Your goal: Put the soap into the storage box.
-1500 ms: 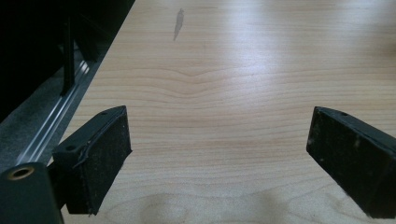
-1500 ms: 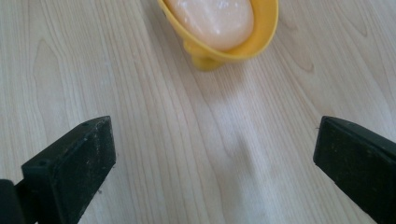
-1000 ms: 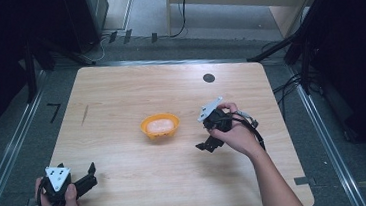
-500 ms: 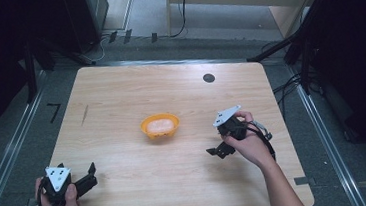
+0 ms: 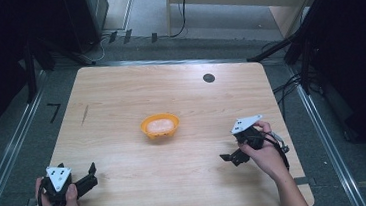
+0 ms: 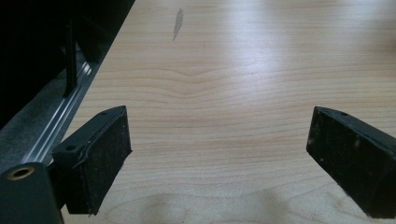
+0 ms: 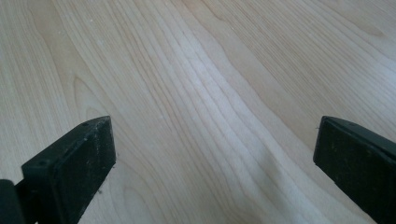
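Observation:
An orange bowl (image 5: pixel 160 126) with something pale pink inside sits near the middle of the wooden table (image 5: pixel 120 98). My left gripper (image 5: pixel 91 174) rests at the table's front left corner, held in a hand, its jaws wide apart over bare wood (image 6: pixel 219 140). My right gripper (image 5: pixel 229 158) is at the front right, well to the right of the bowl and nearer the front edge. Its jaws stand wide apart with nothing between them (image 7: pixel 215 149).
A small black disc (image 5: pixel 209 78) is set into the table near its back right. Metal rails (image 5: pixel 14 148) run along both sides of the table. Cables (image 5: pixel 284 81) lie on the floor at the right.
My right gripper has drawn back from beside the bowl toward the front right of the table. The left gripper has stayed put.

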